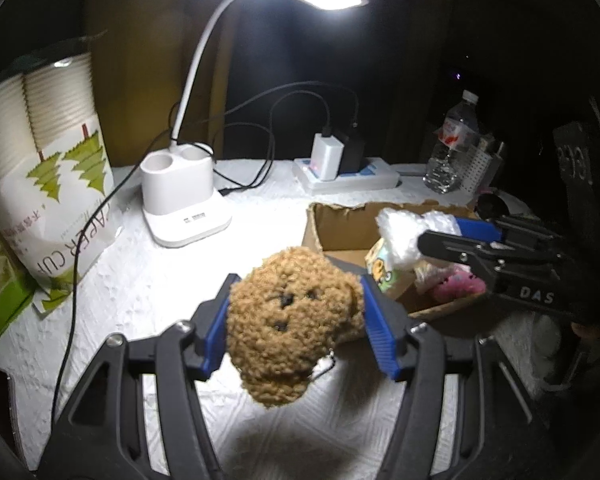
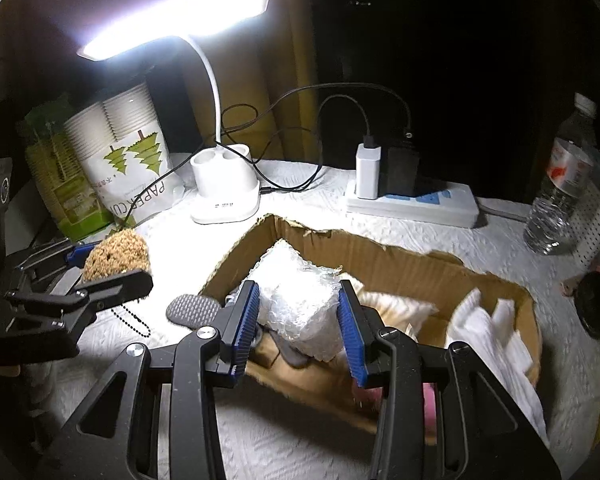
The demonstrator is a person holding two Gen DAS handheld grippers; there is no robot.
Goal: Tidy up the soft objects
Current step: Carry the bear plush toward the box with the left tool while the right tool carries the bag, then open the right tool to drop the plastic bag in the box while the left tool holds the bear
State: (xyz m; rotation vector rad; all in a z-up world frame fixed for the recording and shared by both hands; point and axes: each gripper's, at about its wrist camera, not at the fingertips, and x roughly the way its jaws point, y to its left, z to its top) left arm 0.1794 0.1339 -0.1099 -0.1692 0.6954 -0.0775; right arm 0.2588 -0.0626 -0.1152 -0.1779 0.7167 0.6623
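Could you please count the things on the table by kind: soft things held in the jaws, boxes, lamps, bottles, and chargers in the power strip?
Soft things held in jaws: 2, the brown plush bear and the bubble wrap bundle
Cardboard box: 1
Desk lamp: 1
Water bottle: 1
Chargers: 2, white charger, black charger
Total: 7

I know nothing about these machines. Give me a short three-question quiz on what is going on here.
1. What do the left tongs grip?
2. True or false: the bubble wrap bundle between the right tongs is above the cardboard box.
3. Which stands nearest the desk lamp: A) water bottle, B) paper cup pack, C) power strip?

Key: 1. The brown plush toy. 2. True. 3. B.
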